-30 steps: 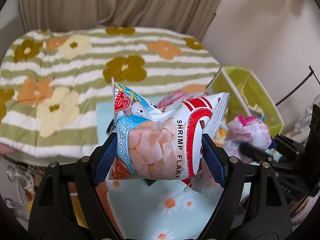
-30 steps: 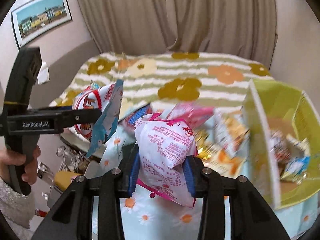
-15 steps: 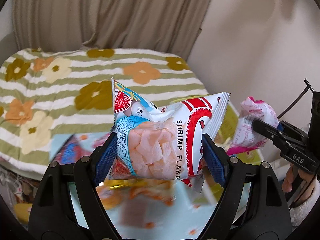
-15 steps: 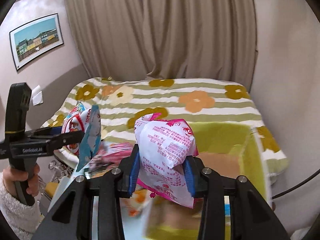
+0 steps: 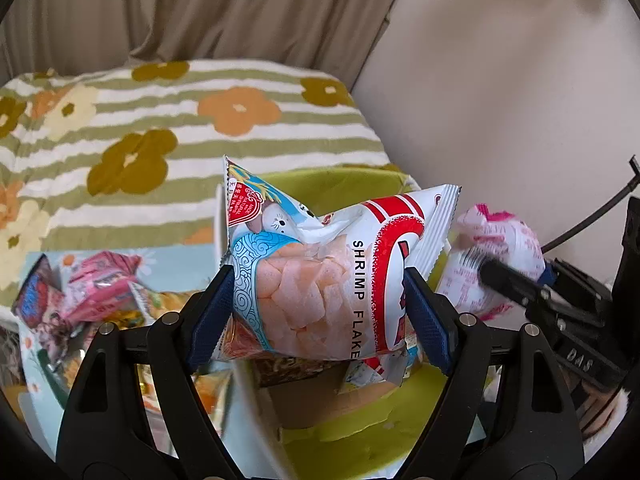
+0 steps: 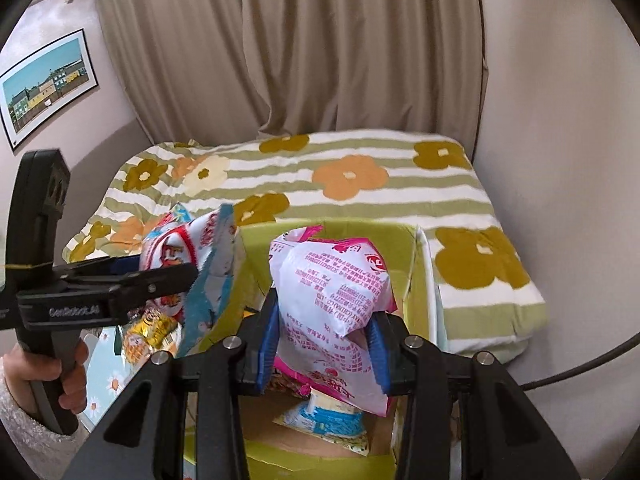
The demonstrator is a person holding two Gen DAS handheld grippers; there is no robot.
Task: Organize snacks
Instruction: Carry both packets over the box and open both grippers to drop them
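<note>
Snacks — puffy white-red shrimp-flake bag [image 5: 320, 280] in left jaws, pink-white pouch [image 6: 332, 292] in right — both pinched.

Bed cover [image 6: 360, 176], green-and-white stripes with orange and olive flowers: beyond the claw. Beige curtain [image 6: 320, 48]: behind the bed. Framed picture of coloured houses [image 6: 48, 84]: wall, upper left of the claw.

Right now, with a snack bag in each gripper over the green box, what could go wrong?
1. The shrimp flakes bag hangs over the green box's near wall, so dropped now it might land outside.
2. The left hand-held gripper and right hand-held gripper are close together, so the pink-and-white snack bag could bump the other.
3. Squeezing might crush the flakes.
</note>
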